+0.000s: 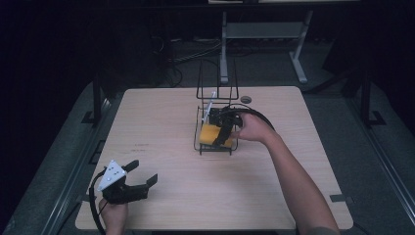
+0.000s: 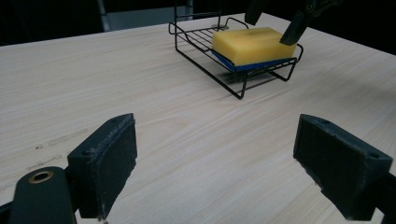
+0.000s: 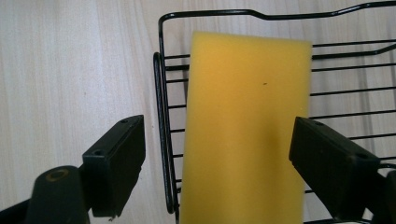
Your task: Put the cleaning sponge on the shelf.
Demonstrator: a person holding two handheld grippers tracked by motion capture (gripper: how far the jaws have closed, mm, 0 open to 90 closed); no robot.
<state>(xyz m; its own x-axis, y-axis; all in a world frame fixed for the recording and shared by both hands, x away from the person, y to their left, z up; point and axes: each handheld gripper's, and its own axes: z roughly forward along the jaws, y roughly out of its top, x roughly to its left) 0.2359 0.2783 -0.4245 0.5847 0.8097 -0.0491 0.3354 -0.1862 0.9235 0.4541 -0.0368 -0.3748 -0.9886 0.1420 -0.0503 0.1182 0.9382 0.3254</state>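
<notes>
Yellow sponge point(image 3: 245, 130) lies flat in the wire rack point(image 1: 215, 142); likely soft and light, best pinched across its long sides; right gripper point(image 3: 243, 161) gapes above it; left gripper point(image 1: 142, 177) open, idle.

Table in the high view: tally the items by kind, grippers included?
Black wire rack: 1
Yellow sponge with blue underside: 1
Small dark round disc: 1
Handheld two-jaw grippers: 2, the left gripper and the right gripper
Total: 5
</notes>
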